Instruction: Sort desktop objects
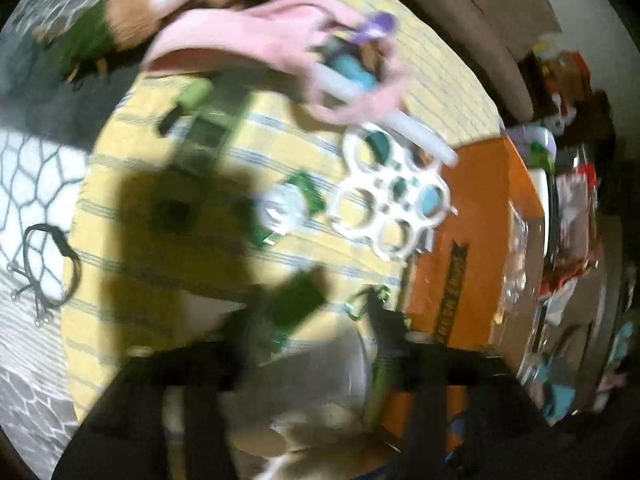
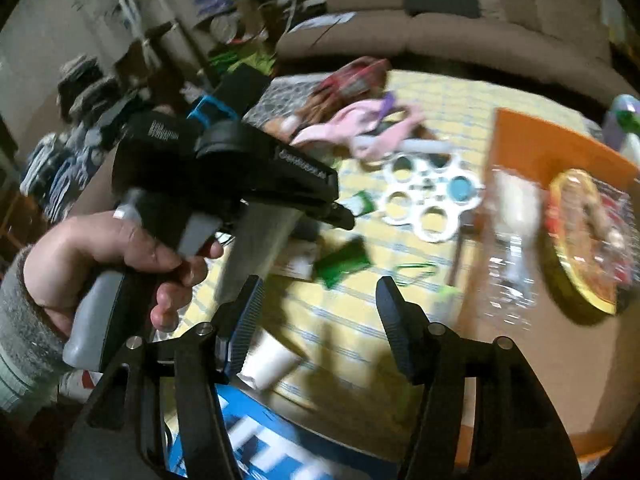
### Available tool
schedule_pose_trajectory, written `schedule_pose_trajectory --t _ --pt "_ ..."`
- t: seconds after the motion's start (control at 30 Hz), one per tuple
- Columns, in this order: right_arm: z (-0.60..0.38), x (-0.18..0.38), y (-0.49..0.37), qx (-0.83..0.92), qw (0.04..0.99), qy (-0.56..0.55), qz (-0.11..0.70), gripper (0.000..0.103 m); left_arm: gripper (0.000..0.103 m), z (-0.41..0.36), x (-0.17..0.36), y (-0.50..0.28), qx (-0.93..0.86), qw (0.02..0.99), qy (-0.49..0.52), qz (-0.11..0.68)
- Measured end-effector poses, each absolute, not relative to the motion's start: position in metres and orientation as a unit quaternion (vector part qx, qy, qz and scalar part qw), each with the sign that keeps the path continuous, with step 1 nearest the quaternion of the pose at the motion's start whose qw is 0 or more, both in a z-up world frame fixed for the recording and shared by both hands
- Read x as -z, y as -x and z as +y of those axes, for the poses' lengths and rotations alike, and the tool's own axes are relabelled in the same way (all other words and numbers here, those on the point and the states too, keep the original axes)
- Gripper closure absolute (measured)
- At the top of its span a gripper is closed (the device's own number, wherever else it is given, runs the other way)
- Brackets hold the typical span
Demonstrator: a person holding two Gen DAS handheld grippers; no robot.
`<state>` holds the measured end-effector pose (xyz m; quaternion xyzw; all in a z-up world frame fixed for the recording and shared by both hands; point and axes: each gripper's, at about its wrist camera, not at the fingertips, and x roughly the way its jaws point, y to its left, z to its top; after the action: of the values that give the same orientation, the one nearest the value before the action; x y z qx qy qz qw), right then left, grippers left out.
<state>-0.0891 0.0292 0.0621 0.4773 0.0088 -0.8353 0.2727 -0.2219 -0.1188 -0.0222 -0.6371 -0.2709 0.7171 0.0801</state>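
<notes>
A white paint palette (image 1: 388, 196) (image 2: 428, 196) with round wells lies on the yellow checked cloth (image 1: 160, 248) (image 2: 340, 320). Green binder clips (image 1: 296, 304) (image 2: 344, 260) and a green carabiner (image 1: 368, 300) (image 2: 416, 270) are scattered near it. My left gripper (image 1: 312, 328) is blurred, its fingers apart just short of one green clip, with nothing gripped. In the right wrist view a hand (image 2: 120, 248) holds that left gripper (image 2: 340, 216) above the cloth. My right gripper (image 2: 320, 316) stands open and empty over the cloth, near a white cup (image 2: 272, 364).
A pink cloth (image 1: 260, 40) (image 2: 360, 124) lies at the far side. An orange board (image 1: 472, 240) (image 2: 560, 148) carries a clear bottle (image 2: 512, 248) and a snack plate (image 2: 588, 240). Black hair ties (image 1: 48, 272) lie left; a blue box (image 2: 260, 440) sits near. A sofa (image 2: 460, 32) stands behind.
</notes>
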Motion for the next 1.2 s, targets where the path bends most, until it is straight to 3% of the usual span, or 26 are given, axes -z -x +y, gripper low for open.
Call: schedule_pose_trajectory --t 0.2,0.33,0.53,0.7,0.83,0.9,0.93,1.0,1.07,1.2 --pt "0.054 -0.074 0.082 0.833 0.269 -0.484 0.002 0.047 0.029 -0.103 -0.034 0.198 -0.752 0.159 0.598 -0.225" --pt "0.045 -0.08 0.085 0.825 0.288 -0.485 0.033 0.047 0.029 -0.131 -0.062 0.166 -0.805 0.147 0.563 -0.115" --pt "0.02 -0.074 0.112 0.786 0.333 -0.513 0.09 0.047 0.039 -0.183 -0.025 0.125 -0.82 0.161 0.549 -0.005" --pt "-0.01 -0.047 0.137 0.736 0.337 -0.562 0.17 0.046 0.043 -0.168 0.009 0.113 -0.809 0.201 0.549 0.055" --pt "-0.018 -0.021 0.158 0.705 0.328 -0.616 0.125 0.046 0.052 -0.141 0.017 0.103 -0.811 0.224 0.522 0.136" --pt "-0.014 -0.013 0.17 0.705 0.315 -0.632 0.075 0.048 0.07 -0.127 0.026 0.098 -0.811 0.229 0.503 0.19" --pt "-0.015 -0.012 0.173 0.703 0.315 -0.635 0.056 0.047 0.072 -0.122 0.031 0.097 -0.809 0.227 0.5 0.21" --pt "-0.013 -0.01 0.178 0.703 0.305 -0.642 0.034 0.047 0.068 -0.112 0.037 0.092 -0.806 0.234 0.482 0.25" --pt "-0.016 -0.012 0.177 0.718 0.29 -0.629 0.063 0.047 0.062 -0.108 0.037 0.091 -0.809 0.233 0.468 0.267" --pt "0.01 -0.034 0.172 0.735 0.311 -0.602 -0.009 0.047 0.056 -0.101 0.044 0.095 -0.805 0.235 0.457 0.297"
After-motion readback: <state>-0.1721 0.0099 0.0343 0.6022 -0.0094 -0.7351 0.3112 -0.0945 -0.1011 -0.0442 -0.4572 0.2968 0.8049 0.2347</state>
